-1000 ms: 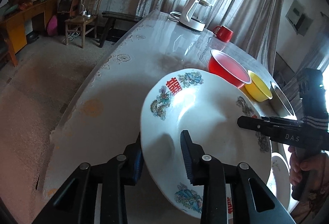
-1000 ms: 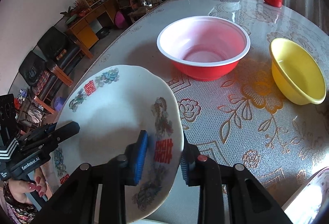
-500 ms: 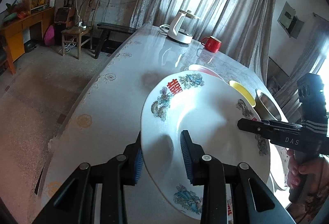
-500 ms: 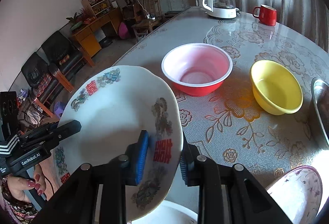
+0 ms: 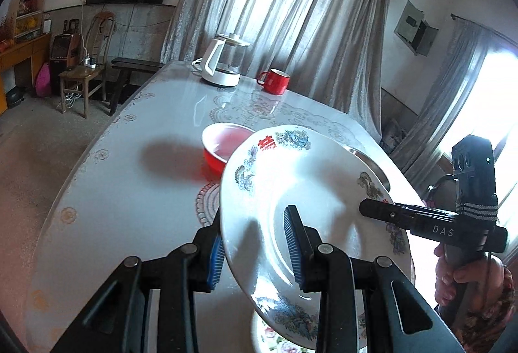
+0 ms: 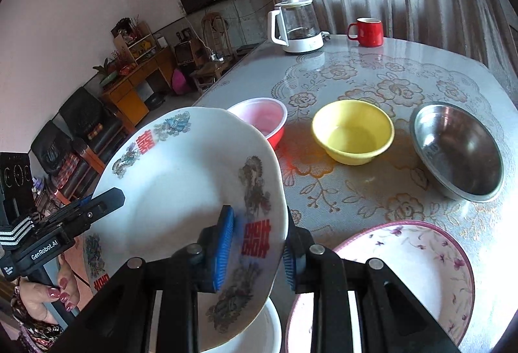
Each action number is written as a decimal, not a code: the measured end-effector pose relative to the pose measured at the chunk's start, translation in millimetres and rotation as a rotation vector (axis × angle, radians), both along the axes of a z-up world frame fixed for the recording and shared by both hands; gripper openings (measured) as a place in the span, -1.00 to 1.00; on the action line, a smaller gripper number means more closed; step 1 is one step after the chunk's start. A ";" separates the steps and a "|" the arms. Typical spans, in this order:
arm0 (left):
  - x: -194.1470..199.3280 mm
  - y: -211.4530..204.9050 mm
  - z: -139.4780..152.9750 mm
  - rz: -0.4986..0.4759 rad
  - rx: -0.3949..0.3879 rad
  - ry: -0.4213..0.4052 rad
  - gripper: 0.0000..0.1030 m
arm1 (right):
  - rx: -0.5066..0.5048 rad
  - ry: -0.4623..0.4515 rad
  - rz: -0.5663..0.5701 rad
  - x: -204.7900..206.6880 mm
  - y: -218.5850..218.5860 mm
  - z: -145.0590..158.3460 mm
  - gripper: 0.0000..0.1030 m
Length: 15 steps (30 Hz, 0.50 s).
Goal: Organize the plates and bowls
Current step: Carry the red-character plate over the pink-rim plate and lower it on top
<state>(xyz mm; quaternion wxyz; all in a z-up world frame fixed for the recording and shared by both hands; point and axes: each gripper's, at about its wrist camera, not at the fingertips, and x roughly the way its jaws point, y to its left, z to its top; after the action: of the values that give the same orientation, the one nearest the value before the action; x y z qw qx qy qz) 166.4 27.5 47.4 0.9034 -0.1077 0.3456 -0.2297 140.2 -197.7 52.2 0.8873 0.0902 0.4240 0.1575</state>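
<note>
A large white plate with red characters and dragon patterns [image 5: 310, 191] is held in the air above the table, tilted. My left gripper [image 5: 255, 252] is shut on its near rim. My right gripper [image 6: 257, 251] is shut on the opposite rim of the same plate [image 6: 181, 178]. The right gripper also shows at the right of the left wrist view [image 5: 421, 220], the left gripper at the left of the right wrist view [image 6: 64, 223]. A red bowl [image 6: 262, 119], a yellow bowl [image 6: 353, 132] and a steel bowl [image 6: 459, 152] stand in a row beyond.
A pink-rimmed floral plate [image 6: 404, 272] lies near right, with a white dish [image 6: 259, 330] below the held plate. A kettle [image 6: 296, 26] and red mug [image 6: 367, 30] stand at the far end of the floral-clothed table [image 6: 372, 77]. The table edge [image 5: 84, 155] drops to the floor on the left.
Both grippers have lifted the white plate higher and pulled back from the bowls. The steel bowl and the pink-rimmed plate have come into view.
</note>
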 end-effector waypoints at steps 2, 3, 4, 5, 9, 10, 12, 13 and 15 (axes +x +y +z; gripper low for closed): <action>-2.0 -14.4 2.8 -0.024 -0.004 -0.007 -0.35 | 0.001 -0.010 -0.026 -7.6 -13.9 3.0 -0.48; -3.0 -21.0 3.3 -0.036 -0.005 -0.008 -0.35 | 0.003 -0.014 -0.039 -11.4 -21.9 4.7 -0.48; -3.0 -28.8 4.0 -0.049 -0.006 -0.007 -0.35 | 0.005 -0.019 -0.052 -15.5 -28.8 6.1 -0.48; -3.2 -36.0 4.4 -0.063 -0.007 -0.005 -0.35 | 0.004 -0.023 -0.065 -18.8 -35.7 7.8 -0.48; -3.4 -63.5 0.9 -0.109 -0.028 0.015 -0.35 | 0.018 -0.032 -0.117 -37.1 -65.2 9.7 -0.48; -5.0 -70.0 1.1 -0.120 -0.032 0.018 -0.35 | 0.028 -0.032 -0.131 -41.0 -72.9 9.3 -0.48; -5.7 -82.3 -1.7 -0.142 -0.030 0.028 -0.35 | 0.039 -0.035 -0.156 -48.4 -87.1 8.4 -0.48; -6.5 -89.6 -3.0 -0.152 -0.028 0.033 -0.35 | 0.041 -0.034 -0.167 -51.8 -92.8 7.4 -0.48; -7.5 -103.8 -6.9 -0.170 -0.025 0.043 -0.35 | 0.045 -0.028 -0.188 -57.6 -106.6 2.8 -0.48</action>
<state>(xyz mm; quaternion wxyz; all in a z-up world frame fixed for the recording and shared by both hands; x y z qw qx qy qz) 158.9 -76.2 40.5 0.8715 -0.0940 0.3701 -0.3076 82.6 -304.3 55.0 0.9017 0.1472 0.3977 0.0839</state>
